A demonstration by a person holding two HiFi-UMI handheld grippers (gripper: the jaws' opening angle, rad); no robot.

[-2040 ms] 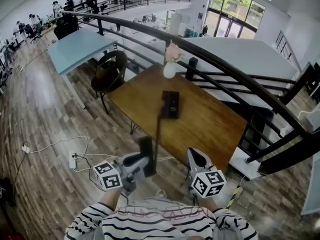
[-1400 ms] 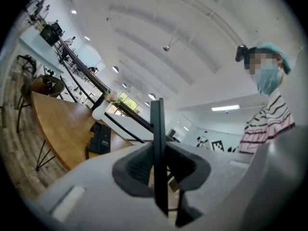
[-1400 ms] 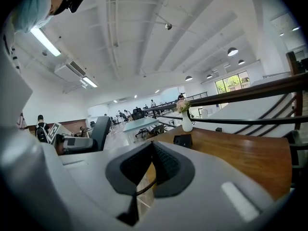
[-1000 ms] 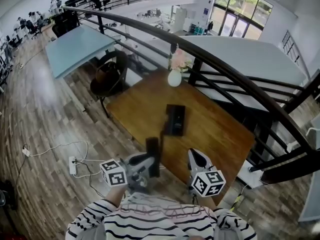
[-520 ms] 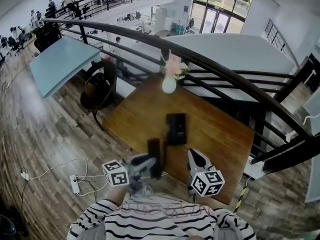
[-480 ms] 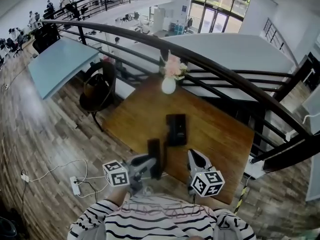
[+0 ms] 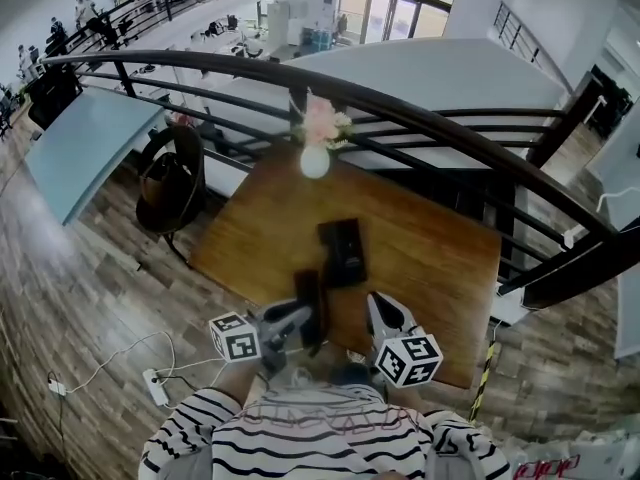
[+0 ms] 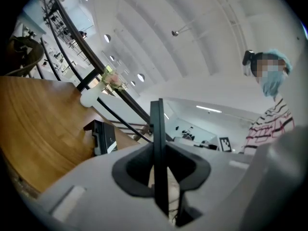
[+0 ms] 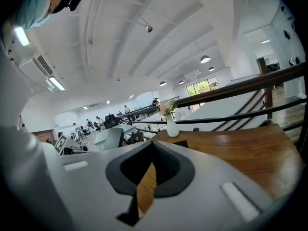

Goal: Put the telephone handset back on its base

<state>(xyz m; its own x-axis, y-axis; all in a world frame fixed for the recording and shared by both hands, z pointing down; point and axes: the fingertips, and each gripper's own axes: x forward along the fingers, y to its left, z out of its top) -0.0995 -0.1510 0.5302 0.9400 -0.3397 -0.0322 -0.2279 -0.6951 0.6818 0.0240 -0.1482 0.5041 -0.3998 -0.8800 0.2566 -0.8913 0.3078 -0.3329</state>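
Bright, even indoor light; strong fisheye bending, dark vignetted corners, soft focus.

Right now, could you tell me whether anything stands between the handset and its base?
Nothing visible does. The handset, clamped in the left gripper, is just short of the base, with only bare table between them. The vase stands beyond the base, and the right gripper is off to one side.
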